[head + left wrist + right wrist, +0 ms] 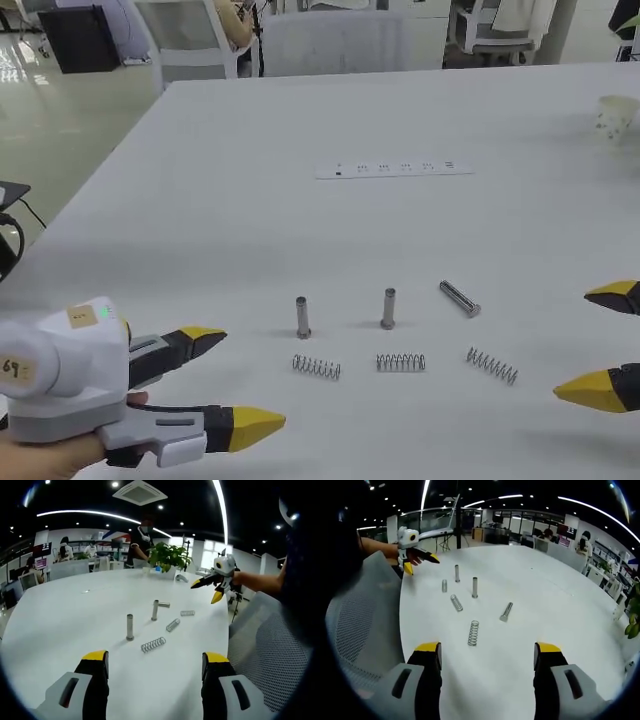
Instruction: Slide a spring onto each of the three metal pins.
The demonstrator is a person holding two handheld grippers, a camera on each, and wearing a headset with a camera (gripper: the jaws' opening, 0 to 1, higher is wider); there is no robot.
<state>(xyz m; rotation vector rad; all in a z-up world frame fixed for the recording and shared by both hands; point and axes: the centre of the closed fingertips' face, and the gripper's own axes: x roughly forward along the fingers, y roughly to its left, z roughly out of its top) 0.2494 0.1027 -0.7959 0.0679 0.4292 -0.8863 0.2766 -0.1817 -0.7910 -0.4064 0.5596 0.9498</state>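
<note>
Altogether, three pins [388,308] sit beside three springs [401,362].

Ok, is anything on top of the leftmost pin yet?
Nothing. The leftmost pin stands upright and bare on the table. The nearest spring lies flat in front of it, not touching. Nothing covers the pin's top.

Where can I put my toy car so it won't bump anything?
The wide bare stretch between the power strip and the pins is free; so is the table's left side. It is crowded near you: pins and springs lie between the left gripper and the right gripper.
</note>
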